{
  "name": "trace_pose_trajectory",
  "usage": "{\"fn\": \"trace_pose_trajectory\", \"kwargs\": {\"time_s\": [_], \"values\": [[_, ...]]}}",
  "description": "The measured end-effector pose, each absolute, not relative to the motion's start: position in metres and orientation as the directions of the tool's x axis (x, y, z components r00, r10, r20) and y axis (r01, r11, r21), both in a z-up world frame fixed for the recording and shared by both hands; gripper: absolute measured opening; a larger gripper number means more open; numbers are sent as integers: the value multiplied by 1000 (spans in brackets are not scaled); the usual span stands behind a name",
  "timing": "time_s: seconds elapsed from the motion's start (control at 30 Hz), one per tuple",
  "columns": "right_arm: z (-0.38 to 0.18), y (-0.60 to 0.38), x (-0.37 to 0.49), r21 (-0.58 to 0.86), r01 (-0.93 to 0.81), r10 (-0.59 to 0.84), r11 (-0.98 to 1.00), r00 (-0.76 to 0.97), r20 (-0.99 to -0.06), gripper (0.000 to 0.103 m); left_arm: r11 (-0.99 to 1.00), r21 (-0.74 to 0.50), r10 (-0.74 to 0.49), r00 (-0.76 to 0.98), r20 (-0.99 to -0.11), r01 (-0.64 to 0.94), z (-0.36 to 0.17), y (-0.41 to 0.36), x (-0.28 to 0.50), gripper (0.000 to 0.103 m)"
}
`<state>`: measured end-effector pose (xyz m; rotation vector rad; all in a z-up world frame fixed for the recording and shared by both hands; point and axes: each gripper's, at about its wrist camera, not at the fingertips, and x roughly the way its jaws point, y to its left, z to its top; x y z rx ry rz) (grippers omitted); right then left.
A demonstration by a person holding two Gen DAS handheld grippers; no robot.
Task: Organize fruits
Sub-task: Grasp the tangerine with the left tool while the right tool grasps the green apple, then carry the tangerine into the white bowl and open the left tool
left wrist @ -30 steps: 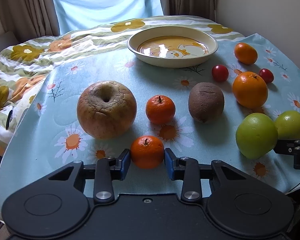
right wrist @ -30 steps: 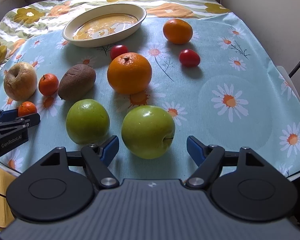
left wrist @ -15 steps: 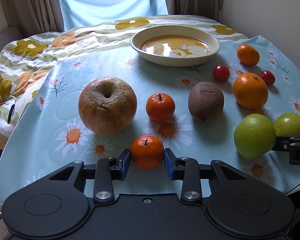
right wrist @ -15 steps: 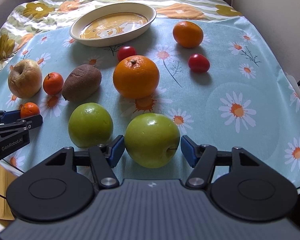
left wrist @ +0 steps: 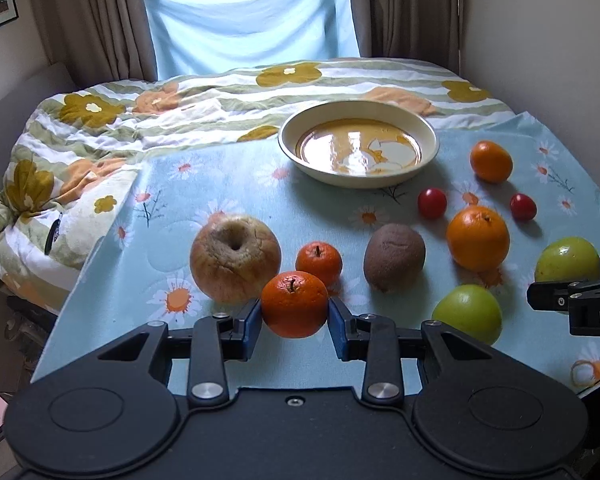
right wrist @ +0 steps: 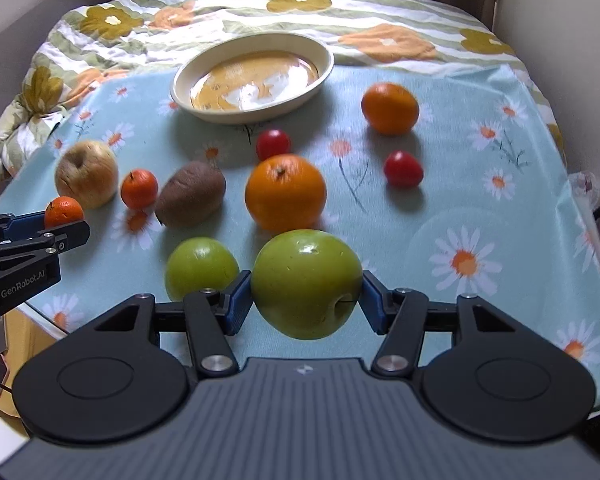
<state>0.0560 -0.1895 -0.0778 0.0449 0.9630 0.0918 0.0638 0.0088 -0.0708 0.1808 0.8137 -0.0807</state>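
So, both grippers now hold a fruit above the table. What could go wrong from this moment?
1. The green apple is wide and round; the right gripper pads touch only its sides while the jaws are closing, so it may slip or roll out.
2. The left gripper holds the small mandarin close to the brownish apple and a second mandarin; it could knock them.
3. The bowl is single, so both grippers may collide there.
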Motion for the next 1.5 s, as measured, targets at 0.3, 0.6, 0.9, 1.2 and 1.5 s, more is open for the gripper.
{"fn": "trace_pose_trajectory", "kwargs": {"time_s": [0.3,0.6,0.9,1.2,1.5], "values": [[-11,-211,86,72,-158,157,985,638,-754,71,987,116,-13,767,-642,114,-8,1,86,39],[12,-214,141,58,-180,166,982,677,-717,71,961,183,-54,790,-611,207,4,-20,156,39],[8,-216,206,101,-110,149,989,669,-728,71,926,172,-143,731,-667,337,-20,-33,235,39],[-5,-218,263,97,2,72,995,652,-755,72,886,146,-202,649,-734,441,-47,-44,306,40],[-21,-222,298,98,88,22,991,625,-780,72,846,147,-202,562,-802,513,-90,-62,354,40]]}}
